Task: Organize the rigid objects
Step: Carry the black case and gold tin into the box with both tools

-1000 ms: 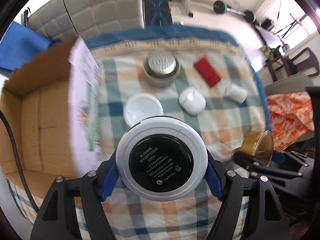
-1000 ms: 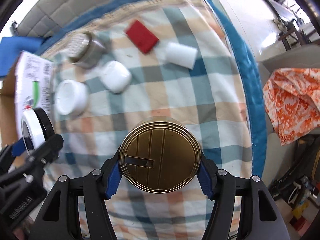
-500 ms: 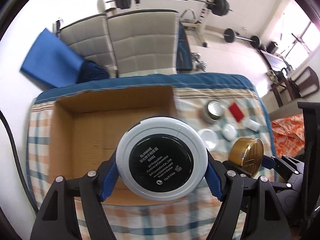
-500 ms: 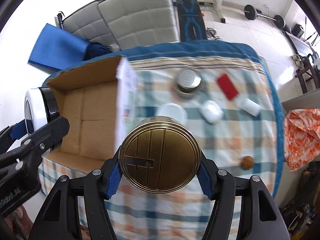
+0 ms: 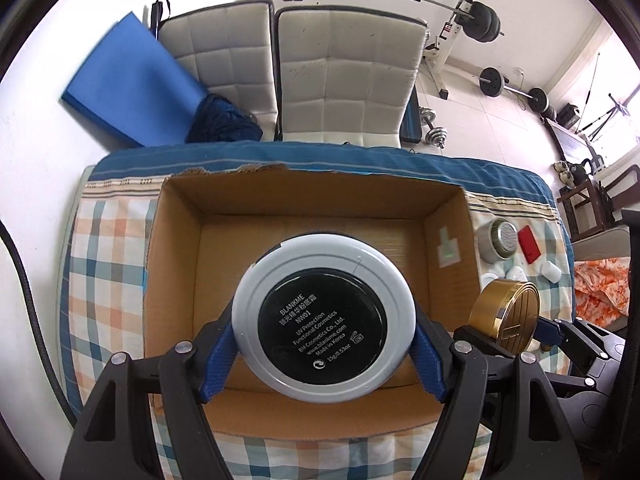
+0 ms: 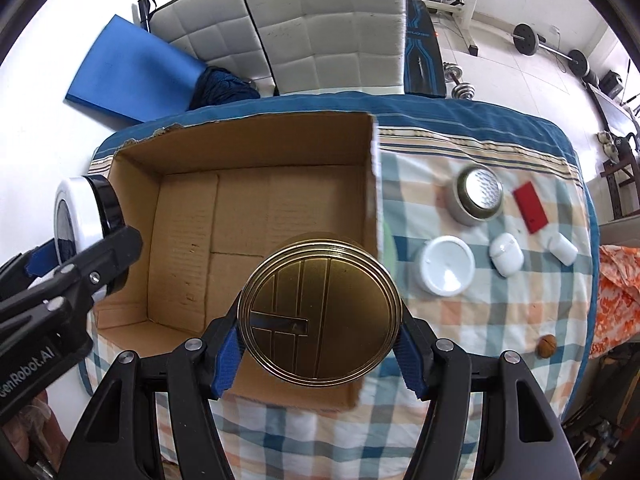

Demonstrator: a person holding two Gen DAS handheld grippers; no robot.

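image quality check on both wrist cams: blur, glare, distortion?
Left wrist: heavy fisheye bending at the cardboard box edges; label on the white compact sharp; blue mat slightly smeared. Right wrist: box's right wall and red card motion-blurred; soft sheen on the gold tin, not blown out.

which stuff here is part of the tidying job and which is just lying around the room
Job: white compact in left gripper; gold tin in right gripper; cardboard box; silver tin, red card, white jar.

Lying about: blue mat, barbells, orange cloth.
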